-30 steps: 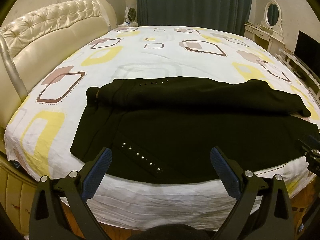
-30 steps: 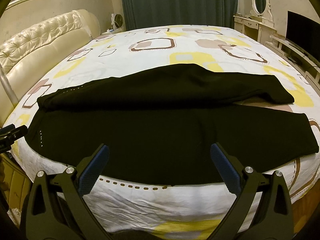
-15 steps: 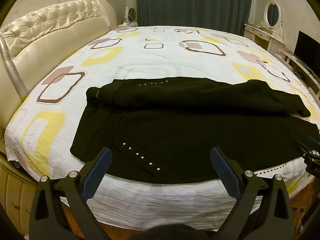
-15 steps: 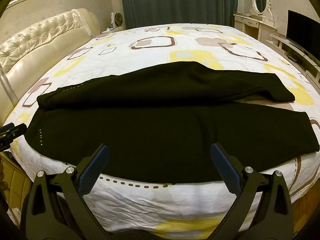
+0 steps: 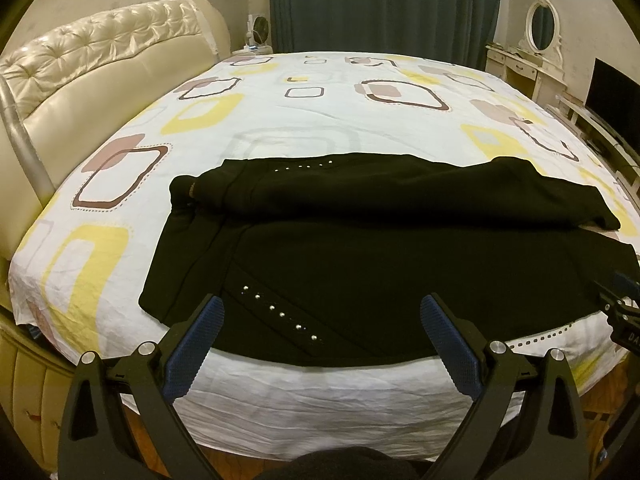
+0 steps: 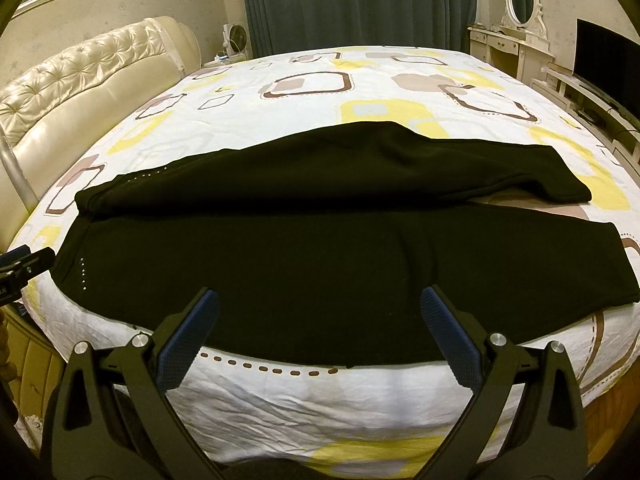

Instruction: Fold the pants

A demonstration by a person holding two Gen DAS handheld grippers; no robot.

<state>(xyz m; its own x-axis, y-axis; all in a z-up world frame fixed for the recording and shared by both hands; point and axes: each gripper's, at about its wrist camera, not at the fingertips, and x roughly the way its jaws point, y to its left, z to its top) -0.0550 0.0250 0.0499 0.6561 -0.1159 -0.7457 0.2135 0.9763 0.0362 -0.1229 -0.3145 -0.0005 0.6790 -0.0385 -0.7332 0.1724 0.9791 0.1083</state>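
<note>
Almost nothing has moved over the last second: both views hold nearly the same framing, with the right view drifting only slightly. Both pairs of fingers stand wide apart and empty, the left gripper (image 5: 318, 330) and the right gripper (image 6: 318, 328) hovering off the near edge of the bed (image 5: 280, 396). Just ahead of them lie the black pants (image 5: 380, 264), spread flat near that edge, long axis running crosswise to the fingers. The waist end, with its row of studs (image 5: 276, 312), lies toward the left gripper; the leg ends lie toward the right one. The far leg (image 6: 320, 172) lies partly folded over the near one. Each gripper seems nearest its own end, likely for a lengthwise fold.
</note>
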